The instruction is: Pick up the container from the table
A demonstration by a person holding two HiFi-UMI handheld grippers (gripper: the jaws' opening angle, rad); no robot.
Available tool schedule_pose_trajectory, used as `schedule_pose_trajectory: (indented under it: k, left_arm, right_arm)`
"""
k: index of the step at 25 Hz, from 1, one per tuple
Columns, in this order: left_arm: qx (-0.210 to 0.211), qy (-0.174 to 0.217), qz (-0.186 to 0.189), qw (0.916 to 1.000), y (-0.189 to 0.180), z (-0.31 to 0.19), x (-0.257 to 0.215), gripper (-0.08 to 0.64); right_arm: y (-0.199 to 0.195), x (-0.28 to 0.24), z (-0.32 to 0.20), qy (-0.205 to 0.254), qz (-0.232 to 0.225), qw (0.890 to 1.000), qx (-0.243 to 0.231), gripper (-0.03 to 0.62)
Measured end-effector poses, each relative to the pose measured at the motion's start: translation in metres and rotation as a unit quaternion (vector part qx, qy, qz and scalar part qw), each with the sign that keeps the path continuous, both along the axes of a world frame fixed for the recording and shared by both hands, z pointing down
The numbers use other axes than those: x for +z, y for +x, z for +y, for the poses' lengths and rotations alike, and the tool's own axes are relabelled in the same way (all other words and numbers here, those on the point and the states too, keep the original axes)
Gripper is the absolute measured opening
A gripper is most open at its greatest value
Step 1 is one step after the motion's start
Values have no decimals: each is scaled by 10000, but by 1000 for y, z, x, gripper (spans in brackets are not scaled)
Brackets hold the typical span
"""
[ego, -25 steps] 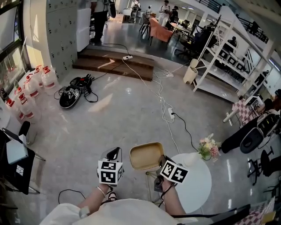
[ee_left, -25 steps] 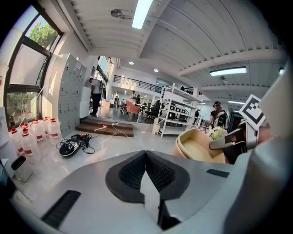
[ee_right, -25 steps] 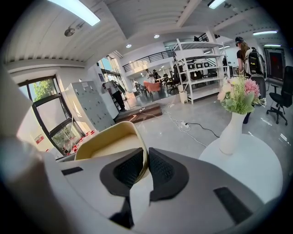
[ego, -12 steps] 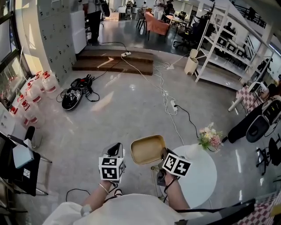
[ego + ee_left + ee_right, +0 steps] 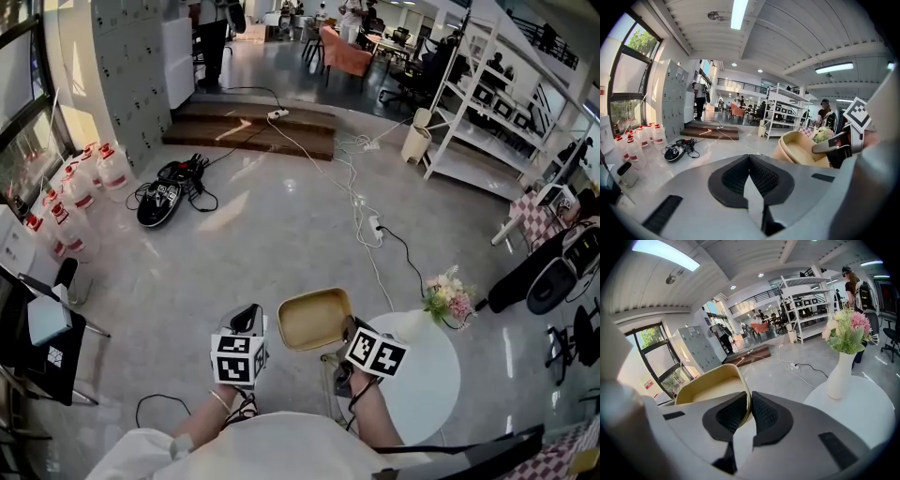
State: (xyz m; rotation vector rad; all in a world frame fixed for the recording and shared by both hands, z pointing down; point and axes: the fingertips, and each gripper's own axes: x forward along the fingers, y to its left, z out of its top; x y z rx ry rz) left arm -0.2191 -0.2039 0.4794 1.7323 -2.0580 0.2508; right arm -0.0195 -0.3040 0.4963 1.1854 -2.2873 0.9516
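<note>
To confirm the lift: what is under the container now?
Grey floor surrounds the container, held by its rim in the right tongs, clear of the white table beside it. The spot straight beneath is covered by the container itself.

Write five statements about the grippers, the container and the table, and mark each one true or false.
1. The right gripper is shut on the tan container's rim. True.
2. The container holds liquid. False: it is empty.
3. The left gripper's jaws are together with nothing between them. True.
4. A white vase of flowers stands on the round white table. True.
5. The container sits on that table. False: it is held in the air beside the table, above the floor.
</note>
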Motion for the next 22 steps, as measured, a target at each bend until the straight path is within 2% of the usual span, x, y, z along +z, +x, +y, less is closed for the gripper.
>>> schedule_pose_trajectory:
  k: [22]
  left_arm:
    - [-178, -124, 23, 9998, -14, 29, 9, 17]
  right_arm:
    - [-13, 4, 17, -28, 44, 9999, -148, 52]
